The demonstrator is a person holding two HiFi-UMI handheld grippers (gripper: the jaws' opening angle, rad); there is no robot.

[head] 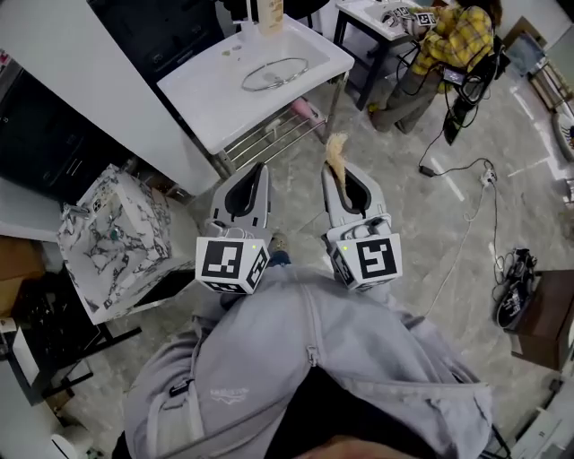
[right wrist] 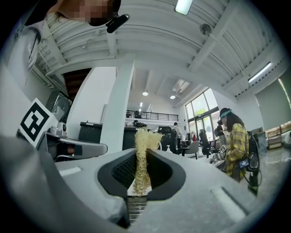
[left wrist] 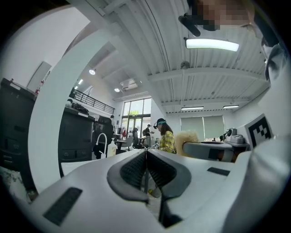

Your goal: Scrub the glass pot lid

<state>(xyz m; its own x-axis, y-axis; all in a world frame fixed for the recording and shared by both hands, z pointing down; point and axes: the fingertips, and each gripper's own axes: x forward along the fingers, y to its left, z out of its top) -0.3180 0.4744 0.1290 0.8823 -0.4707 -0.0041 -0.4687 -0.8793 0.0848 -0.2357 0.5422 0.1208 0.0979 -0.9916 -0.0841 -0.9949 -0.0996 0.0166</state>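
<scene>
The glass pot lid [head: 274,73], with its metal rim, lies flat in the white sink table [head: 215,108] ahead of me, clear of both grippers. My left gripper [head: 261,168] [left wrist: 146,154] points level towards it, and its jaws are shut with nothing between them. Beside it, my right gripper [head: 339,172] [right wrist: 142,154] is shut on a pale yellow loofah scrubber [head: 335,151] [right wrist: 144,145], which sticks out past its fingertips. The scrubber [left wrist: 187,137] also shows in the left gripper view. The lid is in neither gripper view.
A soap bottle [head: 270,12] [left wrist: 112,148] and a faucet [left wrist: 100,142] stand at the sink's far side. A marble-patterned box [head: 112,235] sits at the left. A person in a yellow plaid shirt [head: 455,38] sits at the back right. Cables [head: 466,193] trail across the floor.
</scene>
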